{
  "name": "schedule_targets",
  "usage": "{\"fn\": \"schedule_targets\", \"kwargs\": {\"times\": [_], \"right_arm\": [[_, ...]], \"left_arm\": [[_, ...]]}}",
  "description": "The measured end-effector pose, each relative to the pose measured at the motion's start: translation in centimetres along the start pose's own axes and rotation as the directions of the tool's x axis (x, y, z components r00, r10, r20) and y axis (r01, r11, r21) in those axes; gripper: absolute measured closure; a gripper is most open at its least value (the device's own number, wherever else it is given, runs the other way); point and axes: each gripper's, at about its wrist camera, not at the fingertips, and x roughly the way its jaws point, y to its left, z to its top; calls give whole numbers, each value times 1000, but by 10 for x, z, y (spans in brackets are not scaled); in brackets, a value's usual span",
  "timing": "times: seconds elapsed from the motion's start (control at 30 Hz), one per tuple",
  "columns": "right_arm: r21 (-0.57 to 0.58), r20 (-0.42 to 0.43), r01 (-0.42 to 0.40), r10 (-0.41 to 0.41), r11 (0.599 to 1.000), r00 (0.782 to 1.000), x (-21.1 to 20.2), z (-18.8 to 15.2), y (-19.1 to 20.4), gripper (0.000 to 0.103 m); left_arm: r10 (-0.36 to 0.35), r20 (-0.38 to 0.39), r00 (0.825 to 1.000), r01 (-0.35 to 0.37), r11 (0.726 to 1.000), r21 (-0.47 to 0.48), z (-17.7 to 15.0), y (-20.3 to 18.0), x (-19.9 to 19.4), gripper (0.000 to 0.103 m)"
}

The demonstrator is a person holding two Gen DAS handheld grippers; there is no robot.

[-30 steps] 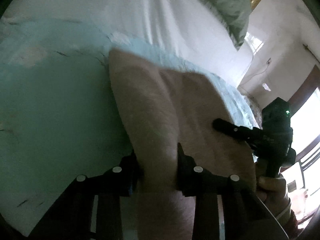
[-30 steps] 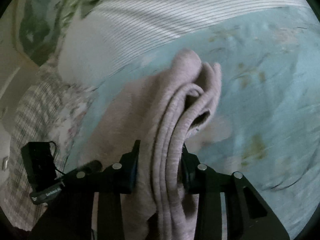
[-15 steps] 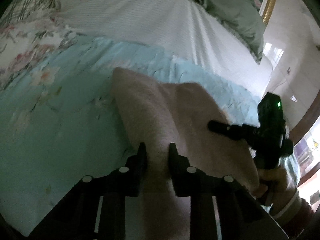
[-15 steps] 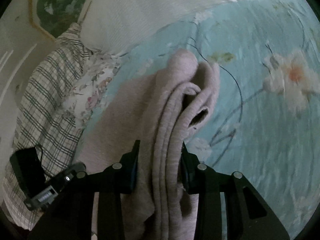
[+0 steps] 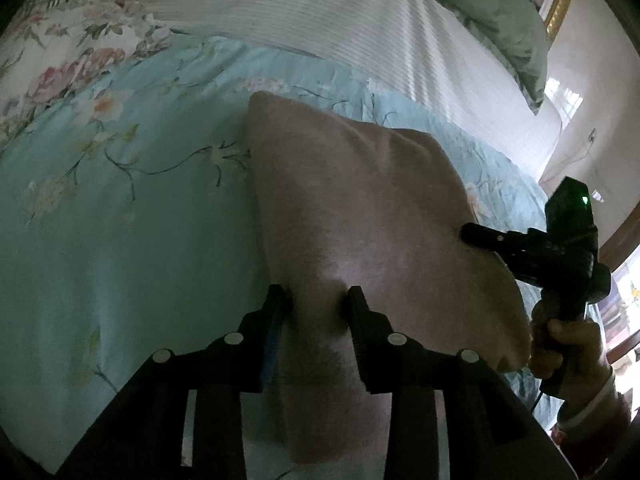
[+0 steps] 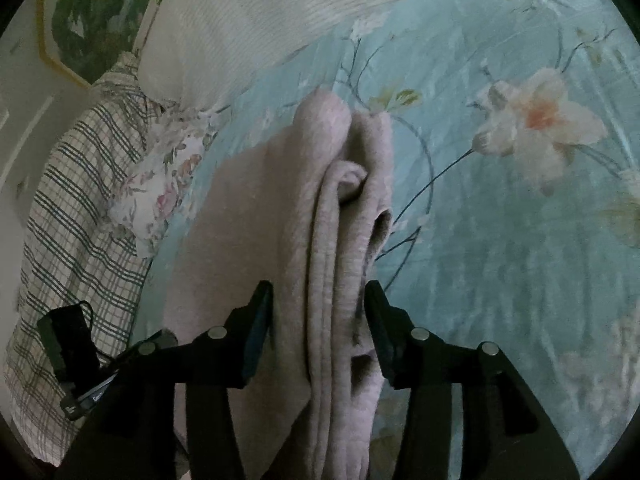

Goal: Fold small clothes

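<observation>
A folded dusty-pink garment [image 5: 360,200] lies on the teal floral bedspread [image 5: 120,220]. Its near left edge sits between the jaws of my left gripper [image 5: 316,300], which are opening, and the pads look slack on the cloth. The right gripper [image 5: 480,236], held by a hand [image 5: 568,344], rests at the garment's right edge. In the right wrist view the stacked layers of the garment [image 6: 280,200] run between the opening jaws of my right gripper [image 6: 318,300], with a dark gap beside the right pad. The left gripper [image 6: 72,344] shows at the lower left.
A white ribbed sheet [image 5: 320,8] and a green pillow [image 5: 500,12] lie beyond the bedspread. A plaid cloth [image 6: 68,200] and a floral cloth [image 6: 160,192] lie off the garment's left side. A wall and a window are on the right.
Both grippers travelled across the bed with the garment and came lower. The left jaws pinched narrower, then widened; the right jaws widened off the folded layers.
</observation>
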Motion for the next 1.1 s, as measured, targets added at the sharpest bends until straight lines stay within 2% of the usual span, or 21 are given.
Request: {"fn": "schedule_targets", "kwargs": {"times": [0.23, 0.47, 0.63, 0.87, 0.9, 0.93, 0.97, 1.03, 1.1], "right_arm": [[0, 50, 5, -5, 1000, 999, -14, 11, 3, 54], [-51, 79, 22, -18, 998, 997, 3, 42, 18, 54], [-57, 62, 40, -36, 998, 997, 23, 64, 18, 54], [-73, 44, 39, -36, 997, 998, 31, 71, 25, 54], [-75, 18, 48, -46, 996, 999, 37, 73, 26, 58], [-75, 5, 61, -61, 995, 998, 42, 76, 27, 71], [-74, 4, 77, -77, 994, 997, 44, 80, 28, 95], [-73, 55, 56, -52, 996, 997, 33, 89, 33, 95], [-86, 87, 70, -63, 994, 994, 25, 93, 37, 95]], "left_arm": [[-1, 29, 1000, 1, 1000, -19, 4, 13, -16, 68], [-40, 60, 997, 38, 999, 35, 15, -4, -21, 69], [-56, 51, 997, 52, 995, 87, 14, -18, -16, 69], [-78, 31, 996, 76, 994, 74, 12, -13, -11, 69], [-85, 27, 996, 83, 994, 68, 12, -12, -9, 69], [-89, 23, 996, 87, 994, 65, 12, -11, -7, 69], [-93, 17, 996, 91, 994, 62, 12, -11, -5, 69], [-92, 5, 996, 92, 995, 43, 14, -12, 0, 69], [-119, 13, 993, 118, 992, 35, 17, -16, -4, 69]]}}
